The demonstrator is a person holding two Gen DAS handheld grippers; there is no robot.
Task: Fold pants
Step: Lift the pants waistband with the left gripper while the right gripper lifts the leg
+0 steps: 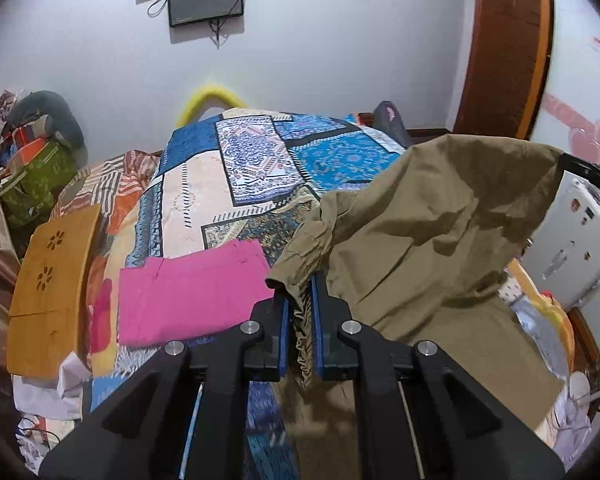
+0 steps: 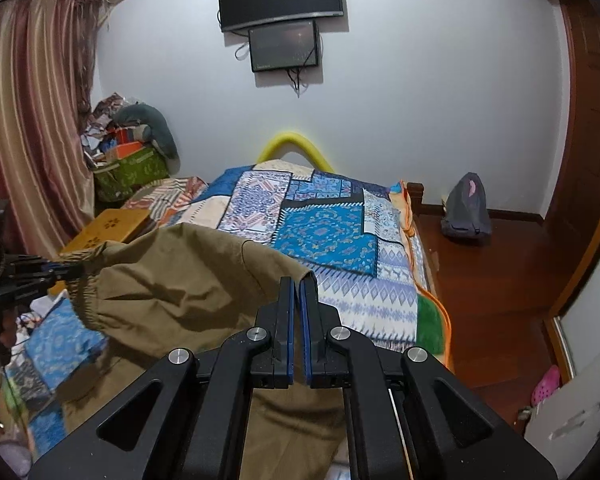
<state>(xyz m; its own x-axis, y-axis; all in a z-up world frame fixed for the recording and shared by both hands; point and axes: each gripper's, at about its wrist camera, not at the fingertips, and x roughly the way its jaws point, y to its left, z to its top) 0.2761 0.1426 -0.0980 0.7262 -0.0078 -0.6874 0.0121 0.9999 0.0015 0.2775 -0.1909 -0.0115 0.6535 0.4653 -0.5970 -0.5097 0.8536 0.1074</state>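
Both grippers are closed on the pants (image 1: 432, 232): left gripper (image 1: 300, 296) pinches the gathered waistband at lower centre, right gripper (image 2: 297, 300) pinches another edge. Between them the brown cloth hangs above the bed (image 2: 332, 236). A pink folded garment (image 1: 188, 292) lies at the left.

I'm getting even, soft indoor light w/ faint shadows on the wall (image 2: 420, 80) — strong fisheye bending & dark vignette at edges; focus mostly sharp, corners smeared.
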